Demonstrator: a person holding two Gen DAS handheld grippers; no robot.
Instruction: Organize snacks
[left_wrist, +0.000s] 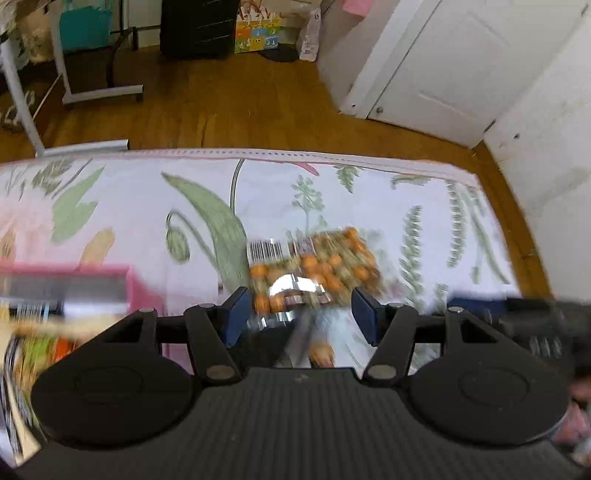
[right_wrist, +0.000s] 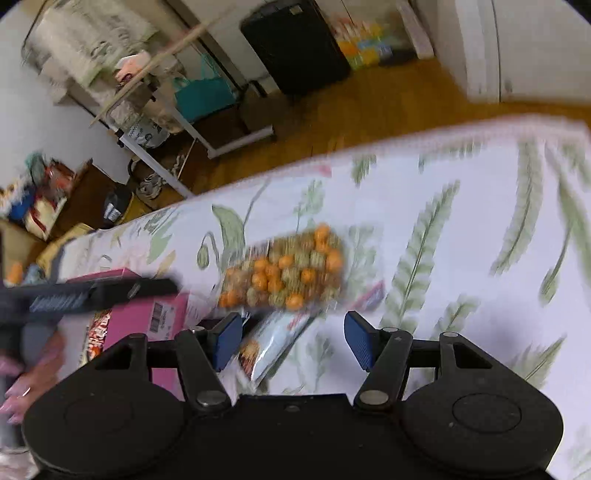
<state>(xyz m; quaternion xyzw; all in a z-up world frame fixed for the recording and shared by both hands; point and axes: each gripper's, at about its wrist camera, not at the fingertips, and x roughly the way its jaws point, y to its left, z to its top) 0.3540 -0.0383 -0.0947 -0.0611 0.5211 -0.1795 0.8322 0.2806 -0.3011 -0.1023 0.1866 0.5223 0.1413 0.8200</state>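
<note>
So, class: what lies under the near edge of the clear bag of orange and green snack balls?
A silvery snack packet pokes out from beneath the bag of snack balls, on the floral cloth. How far it extends underneath is covered.

Floor: wood floor (left_wrist: 229, 107), brown, lit evenly. A white panelled door (left_wrist: 454, 74) stands right of the black cabinet (left_wrist: 199, 27). A white-framed rack (right_wrist: 192, 125) stands left of the cabinet. The floral tablecloth (left_wrist: 147, 206) lies nearest.
</note>
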